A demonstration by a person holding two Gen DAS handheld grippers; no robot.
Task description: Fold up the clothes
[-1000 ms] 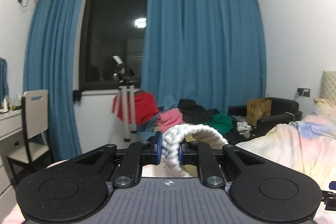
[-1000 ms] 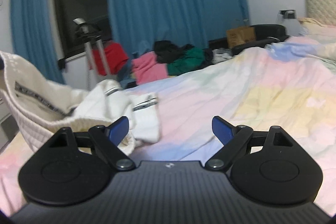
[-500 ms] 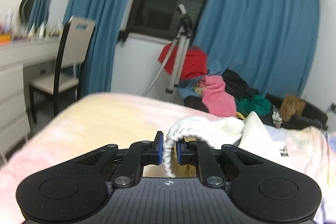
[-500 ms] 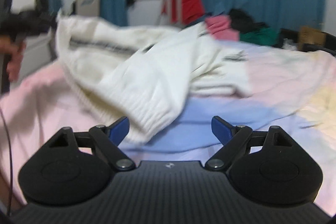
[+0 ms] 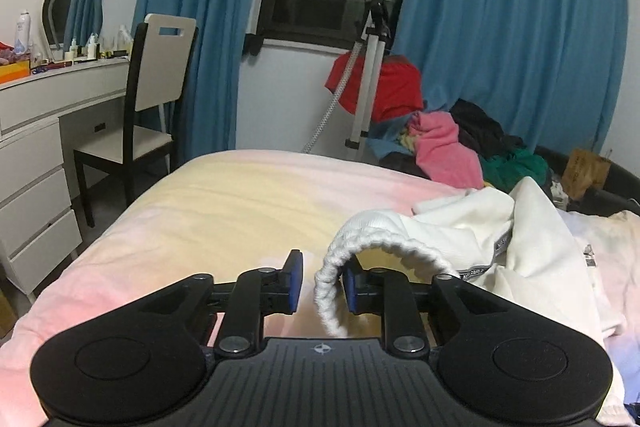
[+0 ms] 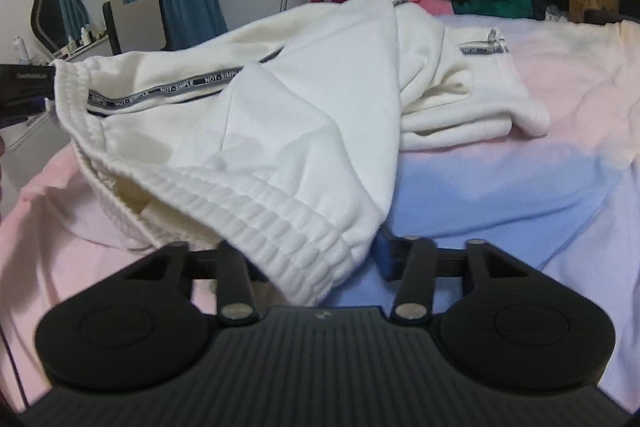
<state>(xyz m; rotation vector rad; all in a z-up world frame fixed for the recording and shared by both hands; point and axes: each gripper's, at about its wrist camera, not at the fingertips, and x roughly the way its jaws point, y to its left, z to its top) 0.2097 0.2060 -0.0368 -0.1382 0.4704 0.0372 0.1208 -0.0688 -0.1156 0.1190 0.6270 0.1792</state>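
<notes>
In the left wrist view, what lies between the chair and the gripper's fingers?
Only bare bedsheet: the pink-and-yellow stretch from the chair to the left gripper is clear. The white garment lies to the right.

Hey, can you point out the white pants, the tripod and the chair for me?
white pants (image 6: 304, 115): right wrist view, on the smooth fabric above the ribbed waistband.
tripod (image 5: 370, 67): left wrist view, on its pale legs below the head.
chair (image 5: 164, 63): left wrist view, on the pale backrest panel.
</notes>
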